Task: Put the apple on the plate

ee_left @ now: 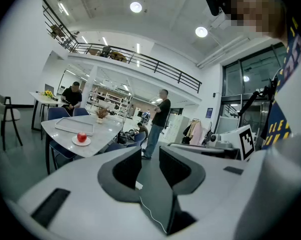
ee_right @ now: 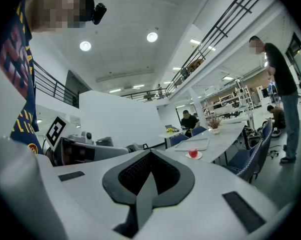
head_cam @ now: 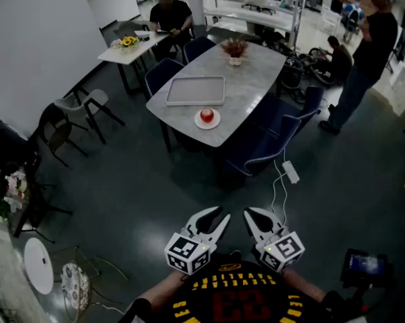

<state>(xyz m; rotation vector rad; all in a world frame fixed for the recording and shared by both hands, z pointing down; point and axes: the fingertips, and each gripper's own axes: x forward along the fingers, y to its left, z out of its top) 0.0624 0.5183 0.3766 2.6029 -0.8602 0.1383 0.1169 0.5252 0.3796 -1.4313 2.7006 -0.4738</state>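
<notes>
Two grippers hang well apart from the pale, marbled tabletop (head_cam: 253, 79). The left gripper (ee_left: 150, 156) is spread wide and empty; the right gripper (ee_right: 150, 154) is closed tip to tip. The round red apple (head_cam: 206, 115) sits on a small white plate (head_cam: 218, 120), just beside a flat rectangular tray (head_cam: 189, 91).

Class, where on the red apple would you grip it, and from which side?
Probably round the apple at its widest, jaws on opposite flanks, coming from the near edge of the table: it sits on a shallow plate by that edge, the tray behind.
</notes>
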